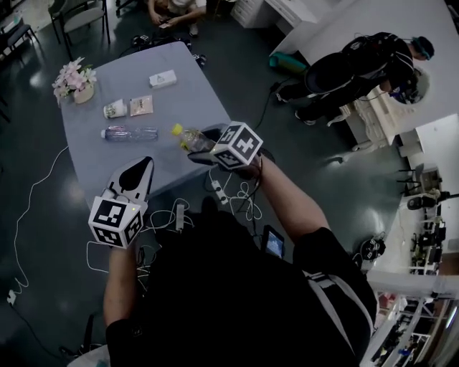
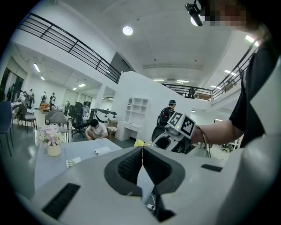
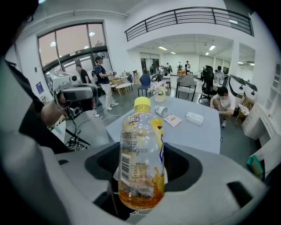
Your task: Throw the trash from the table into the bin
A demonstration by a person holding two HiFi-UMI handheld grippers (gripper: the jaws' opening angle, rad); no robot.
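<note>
A clear bottle [image 1: 186, 136] with a yellow cap and a little orange drink stands upright between the pads of my right gripper [image 1: 199, 145], lifted above the near edge of the grey table [image 1: 179, 100]. In the right gripper view the bottle [image 3: 141, 154] fills the gap between the jaws of that gripper [image 3: 141, 169]. On the table lie a clear water bottle [image 1: 129, 132], a tipped paper cup [image 1: 115, 109], a snack packet [image 1: 141, 105] and a white packet [image 1: 163, 79]. My left gripper [image 1: 143, 170] hangs at the table's near left corner, pads together and empty [image 2: 142, 154]. No bin shows.
A pot of pink flowers [image 1: 75, 80] stands at the table's far left corner. A power strip and cables [image 1: 219, 190] lie on the floor by the near edge. One person [image 1: 358, 68] bends over at the right, another [image 1: 172, 8] sits beyond the table. Chairs [image 1: 79, 14] stand far left.
</note>
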